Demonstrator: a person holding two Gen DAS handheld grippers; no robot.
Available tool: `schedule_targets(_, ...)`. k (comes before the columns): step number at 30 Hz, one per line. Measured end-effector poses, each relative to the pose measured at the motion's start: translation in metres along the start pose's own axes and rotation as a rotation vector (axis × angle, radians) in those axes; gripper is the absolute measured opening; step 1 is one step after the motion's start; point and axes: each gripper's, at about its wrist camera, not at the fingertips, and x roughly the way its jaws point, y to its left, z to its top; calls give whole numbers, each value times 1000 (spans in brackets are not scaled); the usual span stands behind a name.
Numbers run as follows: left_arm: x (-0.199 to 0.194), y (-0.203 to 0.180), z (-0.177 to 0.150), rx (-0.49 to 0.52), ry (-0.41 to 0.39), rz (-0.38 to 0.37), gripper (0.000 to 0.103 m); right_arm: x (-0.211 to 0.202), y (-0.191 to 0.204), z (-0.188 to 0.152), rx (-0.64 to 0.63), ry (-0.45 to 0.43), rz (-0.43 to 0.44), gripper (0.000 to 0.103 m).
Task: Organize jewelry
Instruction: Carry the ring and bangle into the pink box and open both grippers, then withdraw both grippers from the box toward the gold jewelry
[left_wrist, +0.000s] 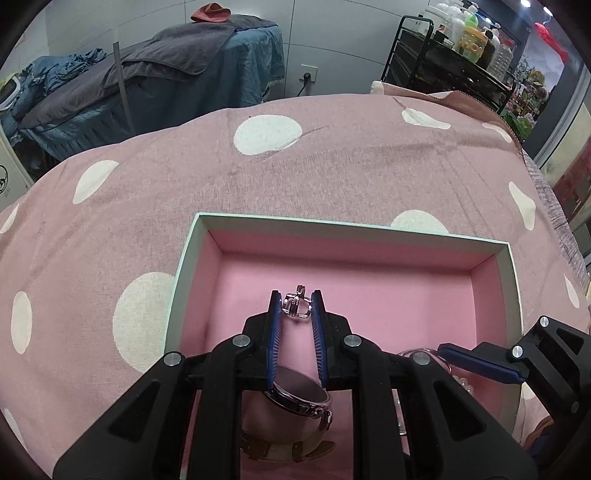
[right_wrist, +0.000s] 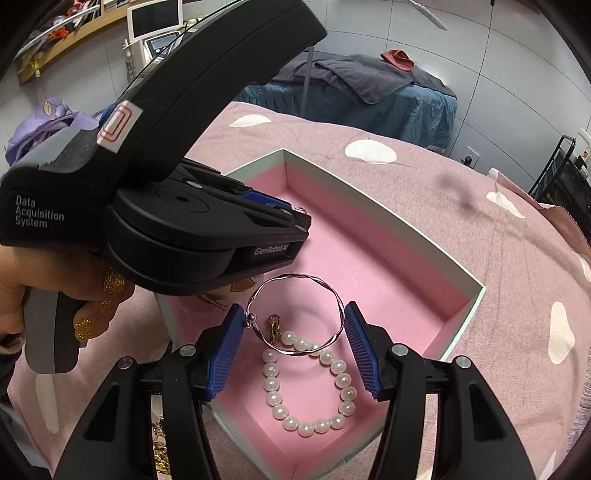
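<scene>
Lower middle of the frame: right gripper (right_wrist: 295, 347) with blue ribbed fingers (right_wrist: 360, 352) pinching a twisted silver wire bangle (right_wrist: 338, 295) over the pink-lined box (right_wrist: 369, 240), white pearl bracelet (right_wrist: 310, 428) lying underneath.

Beyond the pink polka-dot bedcover (left_wrist: 332, 166) stands a massage bed (left_wrist: 177, 77) draped in grey towels over blue cloth, against a pale panelled wall (left_wrist: 332, 37) with a socket (left_wrist: 308, 74); right of it, a black trolley (left_wrist: 443, 70) holds bottles
</scene>
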Motion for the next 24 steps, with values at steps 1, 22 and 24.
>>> schedule_targets(1, 2, 0, 0, 3, 3, 2, 17, 0, -1, -1, 6, -1, 1, 55)
schedule_targets(22, -85, 7, -15, -78, -251, -52, 90, -56, 9, -18, 53, -148, 6, 78)
schedule_targets(24, -98, 8, -28, -80, -281, -51, 92, -68, 9, -24, 73, -170, 21, 79)
